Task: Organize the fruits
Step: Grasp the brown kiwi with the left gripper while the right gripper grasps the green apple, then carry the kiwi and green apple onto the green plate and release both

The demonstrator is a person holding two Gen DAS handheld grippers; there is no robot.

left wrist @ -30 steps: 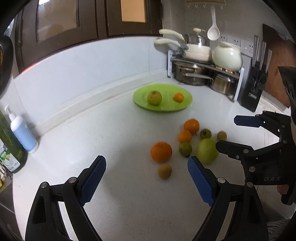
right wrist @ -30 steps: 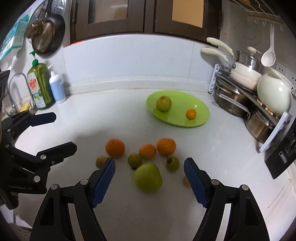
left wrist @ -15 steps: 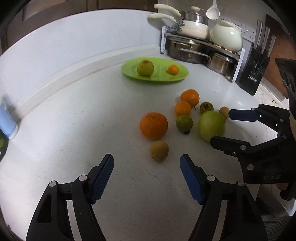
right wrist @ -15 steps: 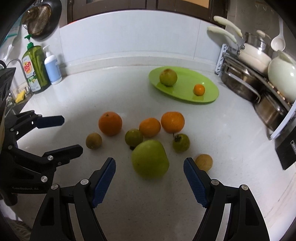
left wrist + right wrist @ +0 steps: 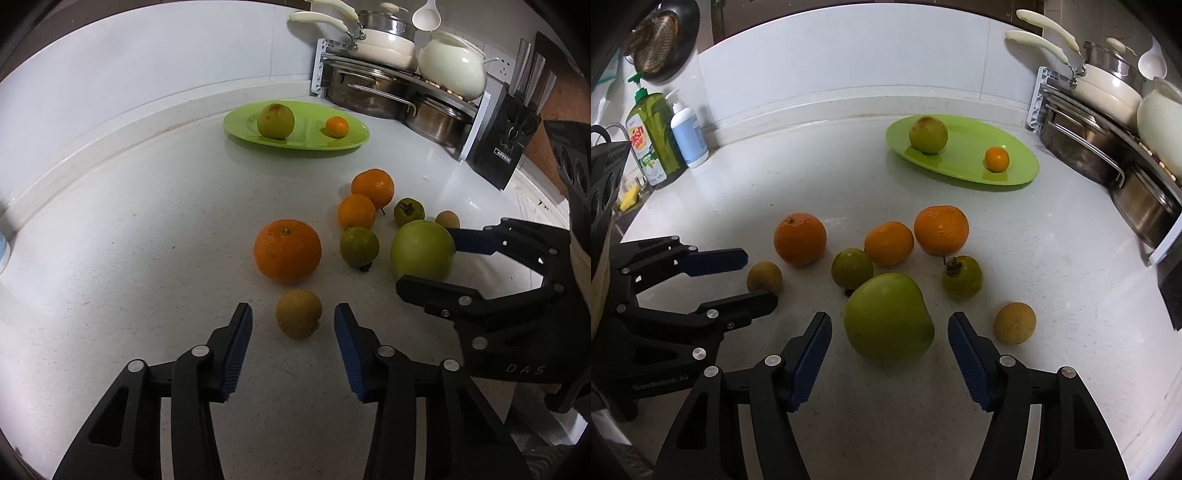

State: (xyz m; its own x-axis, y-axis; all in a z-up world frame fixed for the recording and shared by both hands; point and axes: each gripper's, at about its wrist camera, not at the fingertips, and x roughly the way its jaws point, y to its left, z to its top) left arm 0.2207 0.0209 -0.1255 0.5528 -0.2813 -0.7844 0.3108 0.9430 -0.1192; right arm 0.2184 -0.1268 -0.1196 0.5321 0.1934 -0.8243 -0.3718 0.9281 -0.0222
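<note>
A small brown fruit (image 5: 298, 314) lies on the white counter between the blue pads of my left gripper (image 5: 293, 317). Its jaws are closing and a gap shows on both sides. My right gripper (image 5: 889, 321) straddles a big green apple (image 5: 888, 317); its jaws are closing too, and the pads are clear of the apple. Just beyond lie a large orange (image 5: 287, 251), two mandarins (image 5: 888, 243) and two small green fruits (image 5: 962, 277). Another brown fruit (image 5: 1014, 323) lies right of the apple. A green plate (image 5: 964, 162) further back holds a yellow-green fruit (image 5: 928, 134) and a small orange (image 5: 996, 159).
A rack of steel pots and white pans (image 5: 391, 85) stands at the back right, with a black knife block (image 5: 506, 147) beside it. Soap bottles (image 5: 665, 136) and a tap stand at the far left. The tiled wall runs behind the plate.
Both grippers have sunk toward the counter and their jaws have narrowed. The left now brackets the small brown fruit; the right brackets the green apple.
</note>
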